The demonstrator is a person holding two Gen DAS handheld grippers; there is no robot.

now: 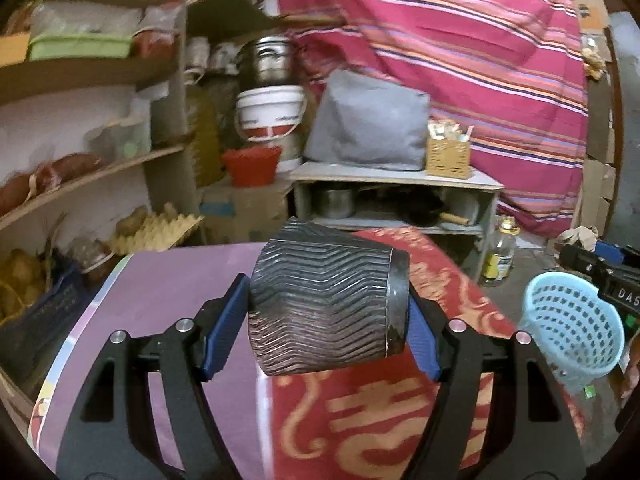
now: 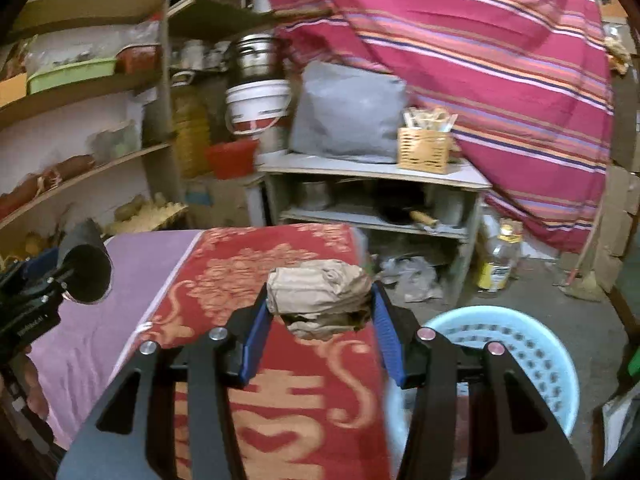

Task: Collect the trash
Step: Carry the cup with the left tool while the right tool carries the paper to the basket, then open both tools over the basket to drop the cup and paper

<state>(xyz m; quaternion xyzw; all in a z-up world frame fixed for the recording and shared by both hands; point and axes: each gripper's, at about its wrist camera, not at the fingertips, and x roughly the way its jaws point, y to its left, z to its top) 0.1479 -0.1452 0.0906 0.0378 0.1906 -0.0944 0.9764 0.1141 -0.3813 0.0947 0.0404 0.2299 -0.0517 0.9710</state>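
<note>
My left gripper (image 1: 326, 314) is shut on a black ribbed paper cup (image 1: 328, 300), held sideways above the red and pink cloth-covered table (image 1: 168, 296). The cup also shows in the right wrist view (image 2: 86, 268) at the far left. My right gripper (image 2: 320, 308) is shut on a crumpled brown paper wad (image 2: 320, 298), above the table's red cloth (image 2: 280, 420) near its right edge. A light blue perforated basket (image 2: 520, 360) stands on the floor just right of the table; it also shows in the left wrist view (image 1: 572, 332).
Curved wooden shelves (image 1: 80, 176) with bags, potatoes and an egg tray stand at left. A grey low shelf unit (image 1: 396, 196) behind the table holds a grey cushion and a wicker box. A plastic bottle (image 2: 498, 258) and crumpled litter (image 2: 408, 276) lie on the floor.
</note>
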